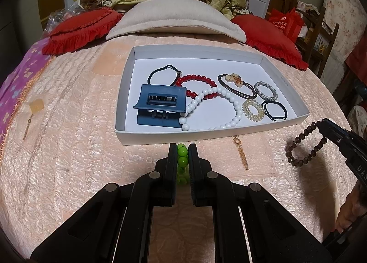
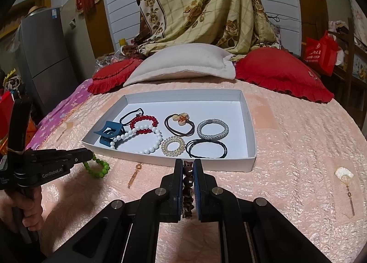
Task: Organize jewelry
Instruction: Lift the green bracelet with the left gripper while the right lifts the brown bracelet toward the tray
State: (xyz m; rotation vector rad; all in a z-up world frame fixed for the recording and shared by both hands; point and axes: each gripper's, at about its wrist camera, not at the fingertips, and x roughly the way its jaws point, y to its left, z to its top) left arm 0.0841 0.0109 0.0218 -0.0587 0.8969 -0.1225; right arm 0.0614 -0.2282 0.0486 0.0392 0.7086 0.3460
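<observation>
1. The left gripper has its jaws narrowed onto a green bead bracelet, held just short of the near wall of the white cardboard tray, which lies at twelve o'clock from it.
2. The right gripper is pinched on a brown bead bracelet. In the left wrist view this bracelet hangs as a loop at about three o'clock, clear of the pink quilted bedspread.
3. The tray already holds a blue claw clip, a white bead bracelet, a red bead bracelet, a silver mesh bangle, a clear coil hair tie and black hair ties.
4. Risk: each grip appears to catch only a bead or two, so a round bead could roll out of the pads and drop the bracelet on the bedspread.
5. Risk: a dangling loop may snag the tray's near wall when carried over it and shove the light tray.
6. Risk: released at eleven o'clock, the green bracelet would likely tangle with the white beads; the open floor at the far side looks safer.
</observation>
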